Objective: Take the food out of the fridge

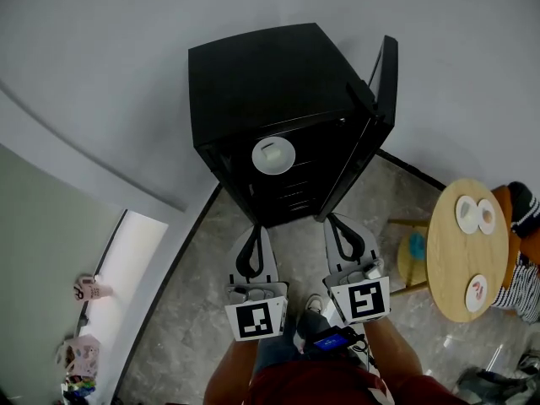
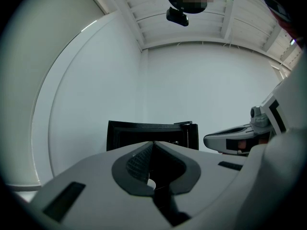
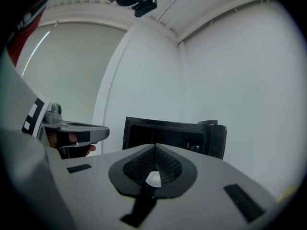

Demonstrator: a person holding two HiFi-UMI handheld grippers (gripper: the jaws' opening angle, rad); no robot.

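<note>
A small black fridge [image 1: 270, 91] stands against the wall with its door [image 1: 384, 78] swung open to the right. On a shelf inside sits a white plate [image 1: 273, 154] with a pale piece of food on it. My left gripper [image 1: 251, 226] and right gripper [image 1: 338, 219] are side by side just in front of the fridge, pointing level at it, apart from the plate. Both are shut with nothing between their jaws. In the left gripper view the jaws of that gripper [image 2: 153, 143] meet before the fridge [image 2: 144, 133]. The right gripper [image 3: 154, 146] faces the open fridge [image 3: 168, 133] the same way.
A round wooden table [image 1: 456, 256] with white plates [image 1: 467, 213] stands at the right, with a seated person [image 1: 525, 260] beside it. A wooden stool with a blue thing [image 1: 415, 247] stands between the table and the fridge. Pink items [image 1: 91, 289] lie at the far left.
</note>
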